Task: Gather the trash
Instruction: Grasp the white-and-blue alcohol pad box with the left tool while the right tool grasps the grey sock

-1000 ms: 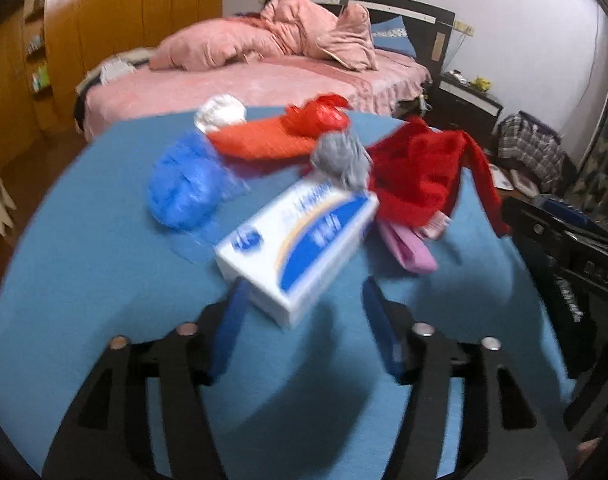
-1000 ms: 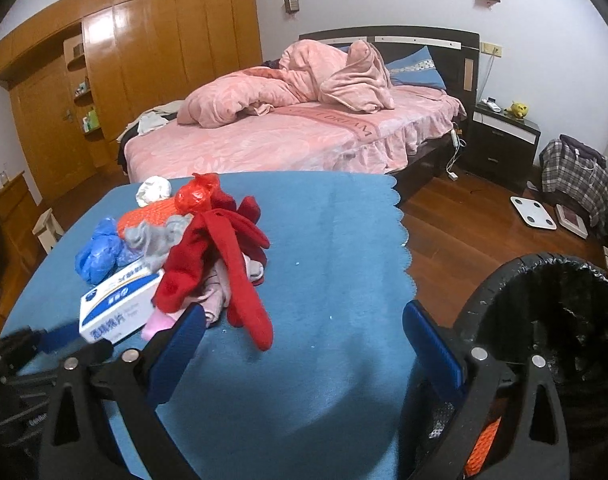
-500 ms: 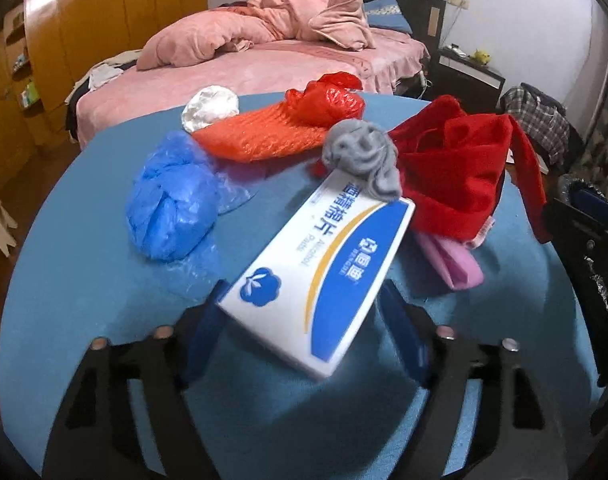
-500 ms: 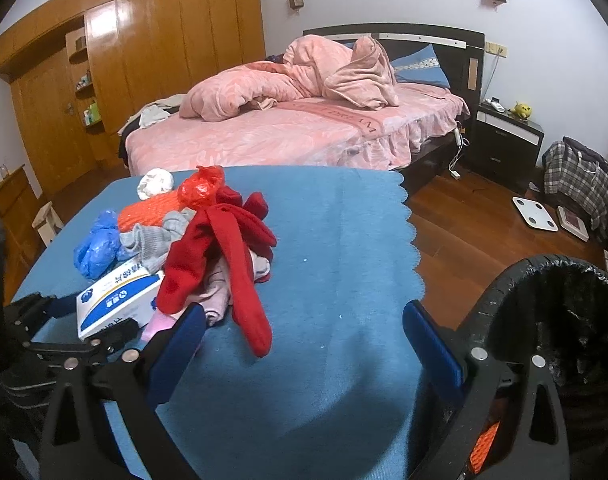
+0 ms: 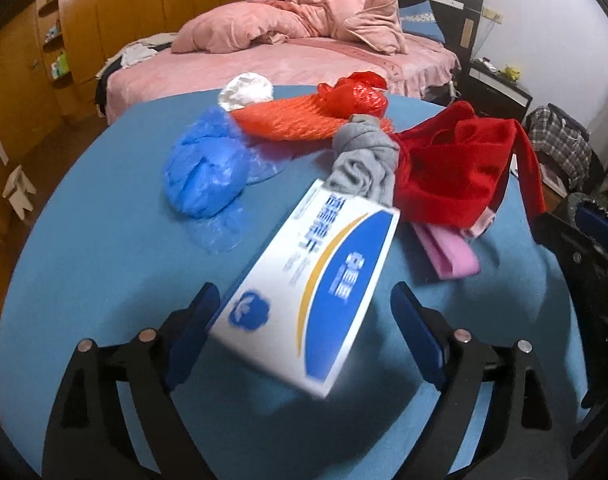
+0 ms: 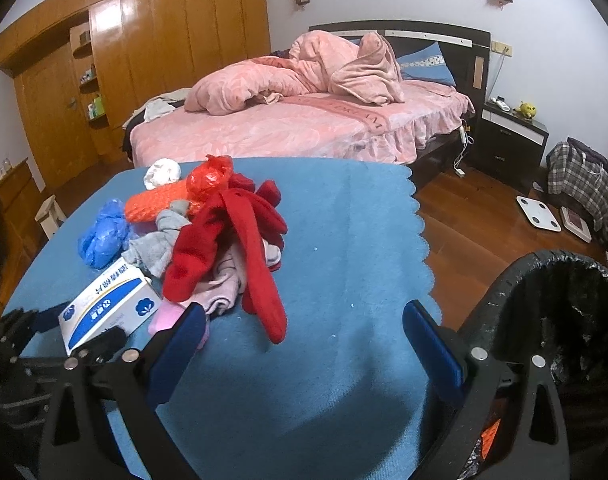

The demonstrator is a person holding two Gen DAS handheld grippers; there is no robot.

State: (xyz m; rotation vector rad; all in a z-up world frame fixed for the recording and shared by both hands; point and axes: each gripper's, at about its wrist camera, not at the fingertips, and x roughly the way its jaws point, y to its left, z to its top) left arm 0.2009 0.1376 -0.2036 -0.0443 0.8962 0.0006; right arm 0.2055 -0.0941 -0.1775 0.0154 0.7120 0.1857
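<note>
Between the blue pads of the left gripper [image 5: 304, 332] sits a white and blue box [image 5: 309, 300], tilted with its near end lifted toward the camera; the jaws are opening, the left pad close against the box's edge and the right pad clear of it. Just beyond the box lie a grey cloth [image 5: 363, 160], a crumpled blue plastic bag [image 5: 204, 172], an orange mesh wrap [image 5: 300, 124], a red plastic bag [image 5: 355, 88] and a red garment [image 5: 459, 168], all on the blue table cloth [image 5: 96, 248]. Off to its side, the right gripper [image 6: 304, 336] hovers spread wide and empty over bare cloth, with a black-lined trash bin [image 6: 563, 320] just beside its right finger.
</note>
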